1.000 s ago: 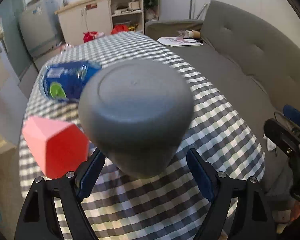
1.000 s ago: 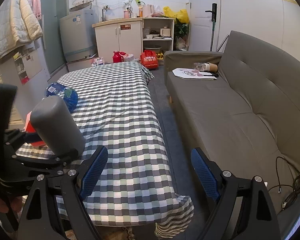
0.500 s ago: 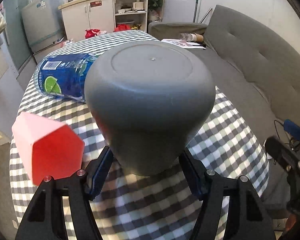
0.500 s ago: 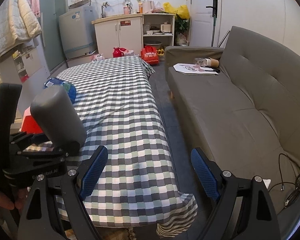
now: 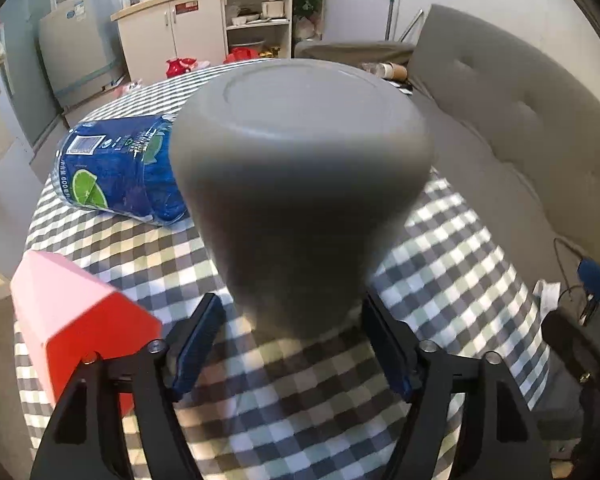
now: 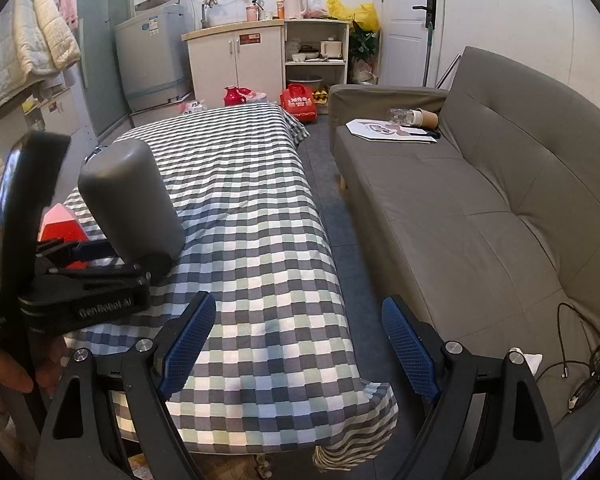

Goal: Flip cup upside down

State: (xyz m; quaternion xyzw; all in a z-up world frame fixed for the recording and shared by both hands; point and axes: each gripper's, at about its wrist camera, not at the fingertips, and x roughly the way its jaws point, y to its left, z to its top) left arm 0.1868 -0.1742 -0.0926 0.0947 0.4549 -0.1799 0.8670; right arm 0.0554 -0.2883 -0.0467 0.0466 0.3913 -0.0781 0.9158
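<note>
Your left gripper (image 5: 292,344) reaches forward low over the checked tablecloth (image 5: 452,280), its blue-padded fingers (image 5: 194,346) pressed against either side of the grey cup (image 5: 300,184) near its rim end. The cup stands base-up, leaning slightly away from you, its flat bottom facing the ceiling. From the right wrist view you can see the same cup (image 6: 130,200) tilted toward the far end of the table, its lower end sunk between the black fingers of the left gripper (image 6: 112,264); whether the rim touches the cloth cannot be told. Part of your left hand (image 6: 4,376) shows at the lower left edge, wrapped around the gripper's handle.

Your right gripper (image 6: 296,344) hangs off the near right corner of the table, pointing down the length of the room, with its two blue pads wide apart and nothing between them.

Count what lies on the cloth: one grey cup, one red faceted cup (image 5: 76,320) just left of the left gripper, and one blue-labelled bottle (image 5: 120,176) lying on its side behind and left of the grey cup, close to it. Beside the table runs one grey sofa (image 6: 480,208), carrying a printed sheet (image 6: 388,130) and a plastic bottle (image 6: 414,117) near its far armrest.
</note>
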